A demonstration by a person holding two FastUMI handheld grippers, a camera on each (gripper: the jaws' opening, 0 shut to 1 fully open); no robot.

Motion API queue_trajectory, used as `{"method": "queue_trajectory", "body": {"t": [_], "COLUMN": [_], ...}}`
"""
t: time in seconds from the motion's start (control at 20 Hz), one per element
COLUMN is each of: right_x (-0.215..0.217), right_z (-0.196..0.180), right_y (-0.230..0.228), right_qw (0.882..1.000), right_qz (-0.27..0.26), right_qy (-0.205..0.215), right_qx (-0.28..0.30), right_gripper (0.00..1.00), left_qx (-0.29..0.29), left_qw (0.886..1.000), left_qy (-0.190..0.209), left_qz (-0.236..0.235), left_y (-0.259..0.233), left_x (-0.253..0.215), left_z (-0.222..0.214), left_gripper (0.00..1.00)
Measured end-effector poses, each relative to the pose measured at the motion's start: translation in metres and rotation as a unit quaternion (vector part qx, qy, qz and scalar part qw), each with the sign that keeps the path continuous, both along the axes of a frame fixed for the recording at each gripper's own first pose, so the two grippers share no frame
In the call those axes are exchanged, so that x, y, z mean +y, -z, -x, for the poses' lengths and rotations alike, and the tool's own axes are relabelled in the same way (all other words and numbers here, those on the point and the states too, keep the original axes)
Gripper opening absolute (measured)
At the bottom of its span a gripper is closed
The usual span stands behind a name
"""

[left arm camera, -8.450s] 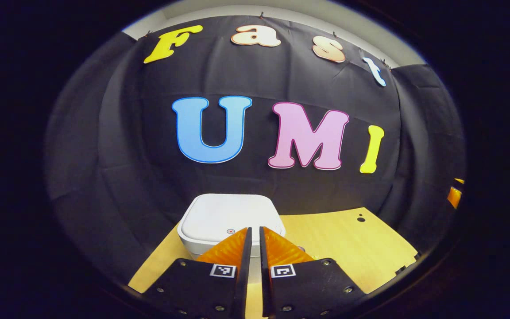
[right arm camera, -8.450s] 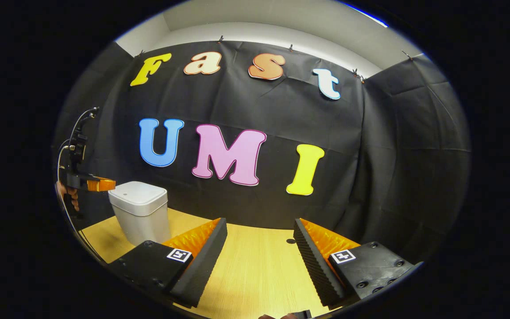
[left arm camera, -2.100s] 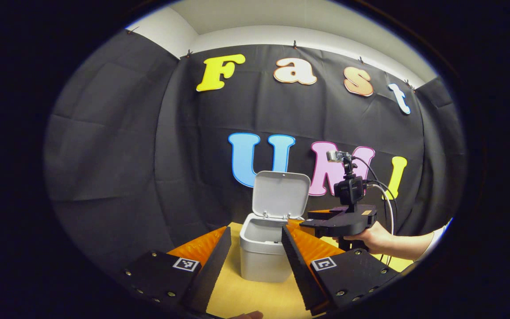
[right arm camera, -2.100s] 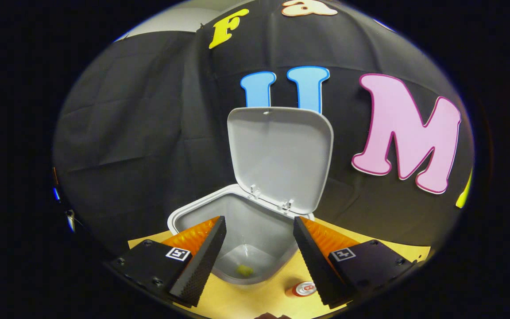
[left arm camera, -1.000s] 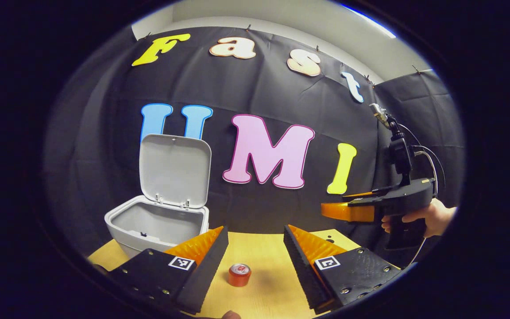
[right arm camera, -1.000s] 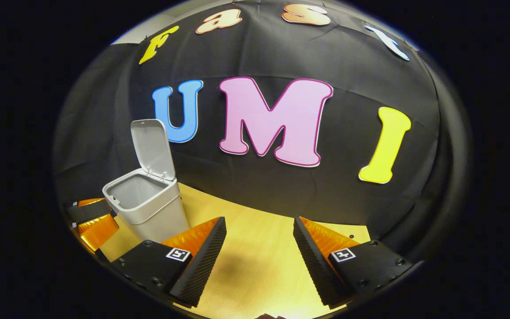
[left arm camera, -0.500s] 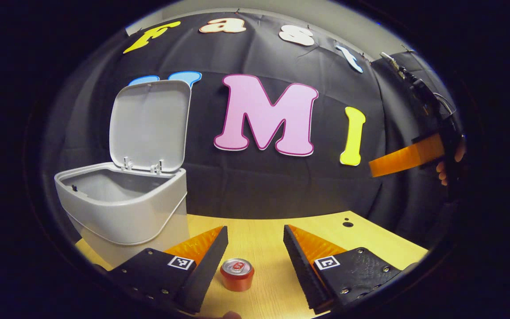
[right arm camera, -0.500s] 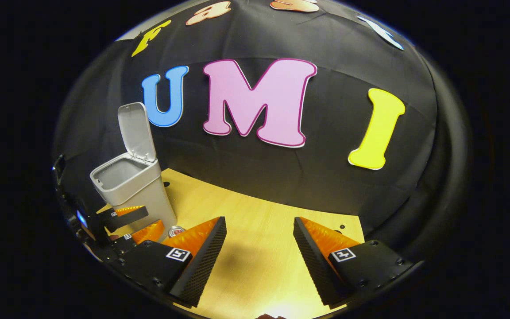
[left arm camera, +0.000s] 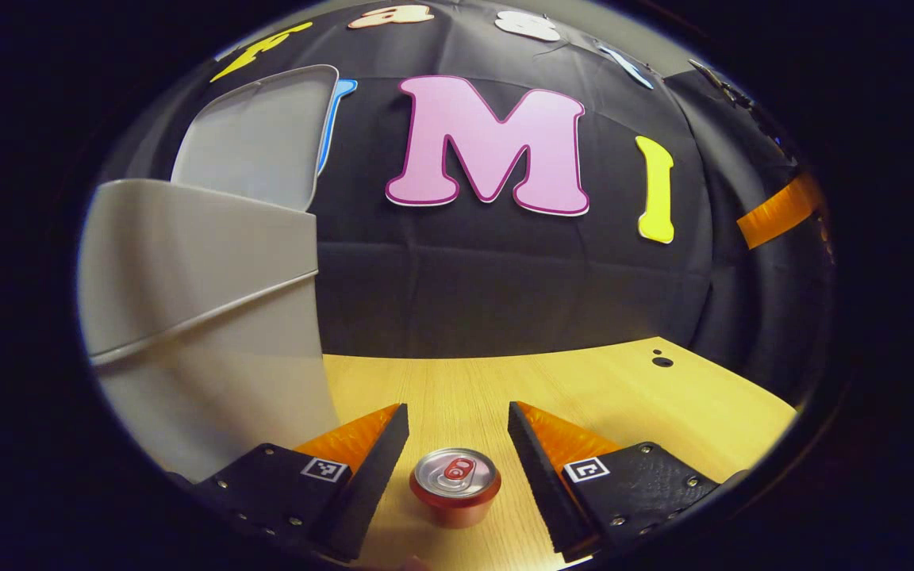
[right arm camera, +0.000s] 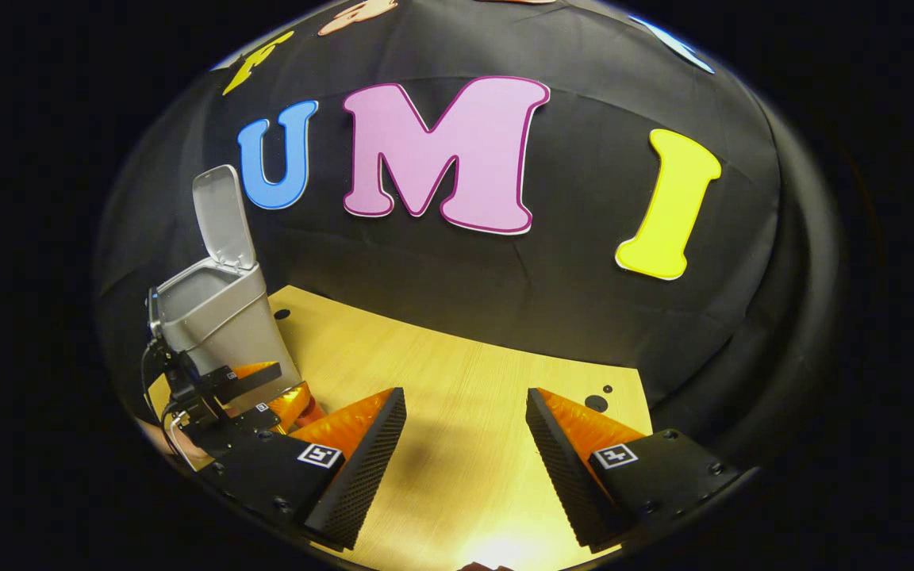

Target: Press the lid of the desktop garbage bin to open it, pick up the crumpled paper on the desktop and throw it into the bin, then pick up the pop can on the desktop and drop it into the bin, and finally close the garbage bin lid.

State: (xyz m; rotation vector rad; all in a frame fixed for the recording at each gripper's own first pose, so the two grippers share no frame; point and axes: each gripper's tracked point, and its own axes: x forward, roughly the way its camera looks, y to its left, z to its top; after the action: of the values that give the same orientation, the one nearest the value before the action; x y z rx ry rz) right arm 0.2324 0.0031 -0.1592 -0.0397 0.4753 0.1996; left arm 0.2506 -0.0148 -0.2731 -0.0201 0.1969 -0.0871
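One small red pop can (left arm camera: 455, 496) with a silver top and pull tab stands upright on the light wooden desktop (left arm camera: 584, 396), between the two fingers of the left gripper (left arm camera: 457, 444). Those fingers are spread wide, with a gap on each side of the can, so they grip nothing yet. From the look of it, I judge the can to be light, thin-walled metal, smooth and a little slippery on its round side. Too strong a squeeze could dent it, and a grip too near the top rim could let it tip or slide out. The better place to take hold seems to be the middle of the cylindrical wall, one finger on each side, with the can centred between the ribbed inner faces. Whether it is full or empty I cannot tell.

Just beside the can, on the left in the left gripper view, stands the grey plastic garbage bin (left arm camera: 203, 317), very near the camera. Its lid (left arm camera: 255, 135) is raised and leans back toward the black cloth wall, so the opening is free. In the right gripper view the same bin (right arm camera: 223, 325) stands at the far left of the desktop with the left gripper low at its foot.

The right gripper (right arm camera: 465, 444) hangs well apart over bare desktop, its fingers also wide open and holding nothing. A small dark hole (left arm camera: 662, 362) sits in the wood toward the far corner.
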Motion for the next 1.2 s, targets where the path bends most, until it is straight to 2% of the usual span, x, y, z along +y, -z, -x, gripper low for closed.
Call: {"method": "queue_trajectory", "body": {"t": [0.25, 0.65, 1.2], "right_x": [0.006, 0.0, 0.007], "right_z": [-0.002, 0.001, -0.002], "right_y": [0.007, 0.017, 0.024], "right_qw": [1.0, 1.0, 0.999], "right_qz": [0.011, 0.017, 0.017], "right_qy": [-0.012, -0.006, -0.008], "right_qx": [0.005, 0.02, 0.028], "right_gripper": [0.99, 0.99, 0.98], "left_qx": [0.025, 0.07, 0.095], "left_qw": [1.0, 0.998, 0.994], "left_qy": [0.0, 0.004, 0.046], "left_qz": [0.007, -0.003, 0.001], "left_y": [0.03, 0.07, 0.079], "left_x": [-0.001, -0.005, -0.017], "left_z": [-0.009, -0.013, -0.01], "left_gripper": [0.84, 0.86, 0.86]}}
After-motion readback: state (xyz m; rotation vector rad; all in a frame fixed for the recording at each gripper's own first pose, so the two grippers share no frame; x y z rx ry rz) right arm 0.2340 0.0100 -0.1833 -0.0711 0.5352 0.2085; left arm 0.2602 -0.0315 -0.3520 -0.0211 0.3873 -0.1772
